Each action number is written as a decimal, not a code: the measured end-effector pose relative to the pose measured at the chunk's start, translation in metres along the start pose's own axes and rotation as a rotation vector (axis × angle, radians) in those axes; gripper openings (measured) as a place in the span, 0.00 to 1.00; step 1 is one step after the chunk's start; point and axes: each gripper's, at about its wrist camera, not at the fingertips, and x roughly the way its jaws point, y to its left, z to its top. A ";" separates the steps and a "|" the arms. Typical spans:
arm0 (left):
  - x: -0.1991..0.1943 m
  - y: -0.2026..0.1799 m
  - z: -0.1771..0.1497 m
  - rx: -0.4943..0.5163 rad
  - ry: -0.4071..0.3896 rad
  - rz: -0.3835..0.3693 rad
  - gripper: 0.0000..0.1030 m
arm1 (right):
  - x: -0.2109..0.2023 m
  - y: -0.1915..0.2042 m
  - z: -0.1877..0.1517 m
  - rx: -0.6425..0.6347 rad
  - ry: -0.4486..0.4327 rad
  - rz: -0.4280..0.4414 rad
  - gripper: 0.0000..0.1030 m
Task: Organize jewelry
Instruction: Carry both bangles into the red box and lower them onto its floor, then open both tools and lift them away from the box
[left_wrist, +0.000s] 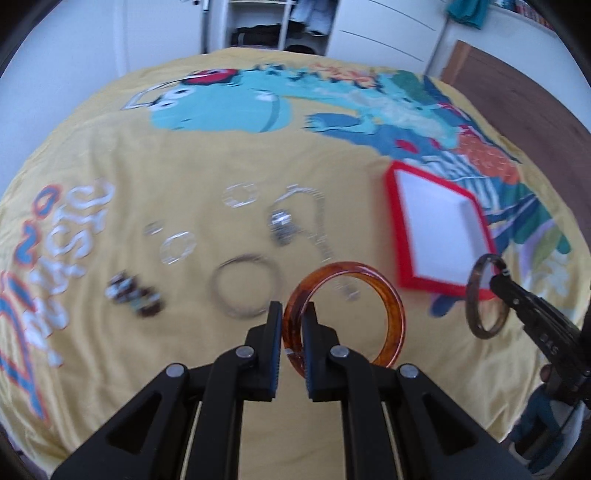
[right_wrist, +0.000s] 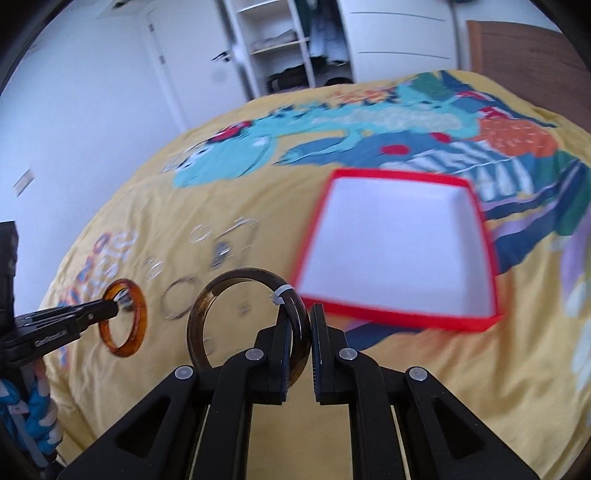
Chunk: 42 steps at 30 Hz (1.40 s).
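Gripping the dark bangle (right_wrist: 247, 317), the right tool (right_wrist: 299, 343) hung just short of the red tray (right_wrist: 402, 314), apparently nearer than the left tool (left_wrist: 293, 325), clamped on the amber bangle (left_wrist: 347, 314).

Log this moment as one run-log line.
left gripper: shut on amber bangle | right gripper: shut on dark bangle | red box: empty

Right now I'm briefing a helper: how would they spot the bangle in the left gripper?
On the yellow printed bedspread, find the red-rimmed white tray. Nearer the camera, the left gripper pinches a glossy amber-orange plastic bangle, brighter and thicker than the smoky brown bangle.
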 end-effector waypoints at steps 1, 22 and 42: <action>0.005 -0.013 0.007 0.014 -0.001 -0.015 0.09 | 0.002 -0.013 0.005 0.011 -0.004 -0.019 0.09; 0.156 -0.159 0.033 0.227 0.177 0.084 0.13 | 0.098 -0.100 0.012 -0.072 0.189 -0.245 0.09; 0.019 -0.063 0.017 0.106 0.011 -0.008 0.35 | -0.031 -0.018 0.011 -0.062 -0.016 -0.146 0.40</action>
